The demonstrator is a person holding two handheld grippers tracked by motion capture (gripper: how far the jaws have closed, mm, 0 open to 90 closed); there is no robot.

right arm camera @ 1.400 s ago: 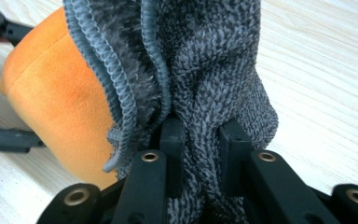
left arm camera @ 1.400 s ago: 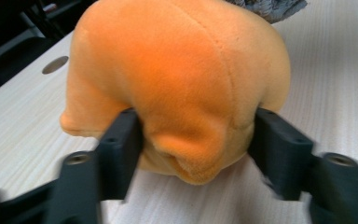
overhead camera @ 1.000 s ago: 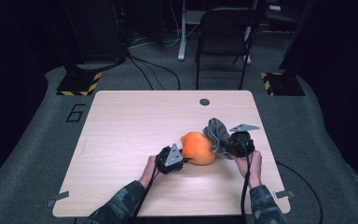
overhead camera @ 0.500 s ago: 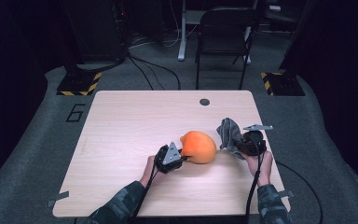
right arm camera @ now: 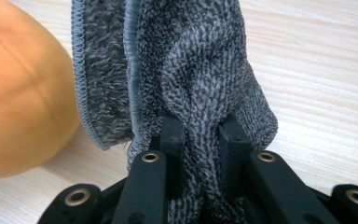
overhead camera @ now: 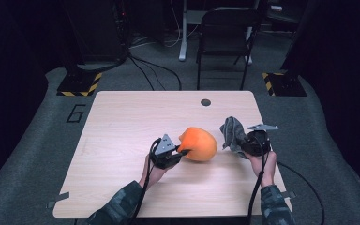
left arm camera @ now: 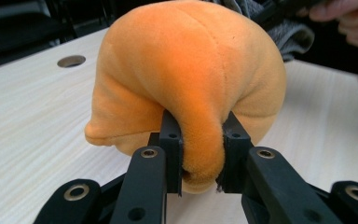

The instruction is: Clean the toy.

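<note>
On the wooden table (overhead camera: 122, 140), the left gripper (left arm camera: 200, 161) has just been closing and is pinching the orange plush toy (left arm camera: 191, 74); the right gripper (right arm camera: 199, 154) is pinching the grey towel (right arm camera: 191, 70), hiding its lower fold.

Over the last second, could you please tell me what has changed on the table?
The right gripper drew the grey terry cloth rightward, off the orange plush toy. The left gripper has just been closing and now pinches a fold of the toy. The right grip and the round table hole stayed unchanged.

plush toy (overhead camera: 198, 144) lies mid-table (overhead camera: 122, 136), cloth (overhead camera: 233, 132) just right of it, apart.
</note>
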